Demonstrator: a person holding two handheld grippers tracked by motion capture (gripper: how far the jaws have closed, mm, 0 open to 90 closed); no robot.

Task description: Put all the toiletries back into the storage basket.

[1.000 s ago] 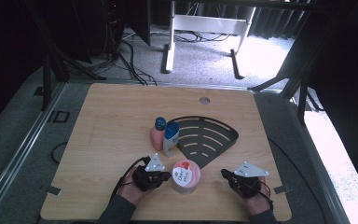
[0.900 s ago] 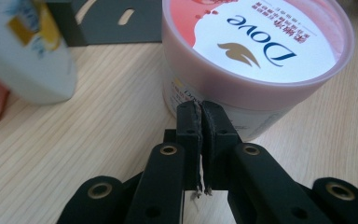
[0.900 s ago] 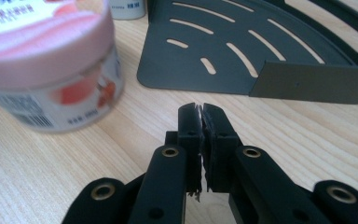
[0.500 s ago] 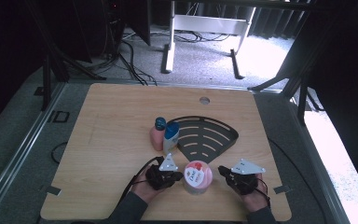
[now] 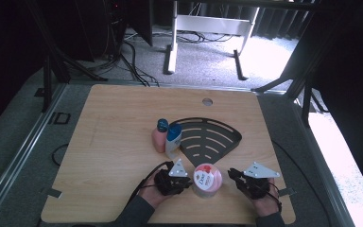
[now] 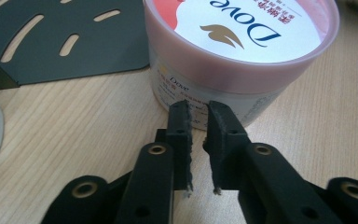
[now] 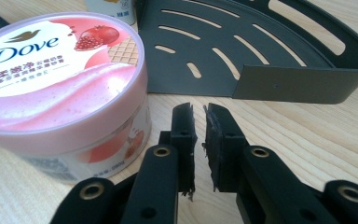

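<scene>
A rigid, smooth, likely light jar (image 5: 207, 178) stands between the left gripper (image 6: 198, 116) and right gripper (image 7: 197, 116); both are narrowly parted after just opening, empty. Its wide sides are best clasped.

Light wooden table (image 5: 113, 142), rounded corners, small round hole (image 5: 207, 101) near far edge. Directly on it: black slotted fan-shaped rack (image 5: 210, 139) at centre; pink bottle with blue cap (image 5: 159, 136) and white bottle with blue cap (image 5: 173, 139) touching each other, just beside rack's left edge; Dove tub with pink lid (image 5: 207, 179) near front edge, close to rack's near corner.
</scene>
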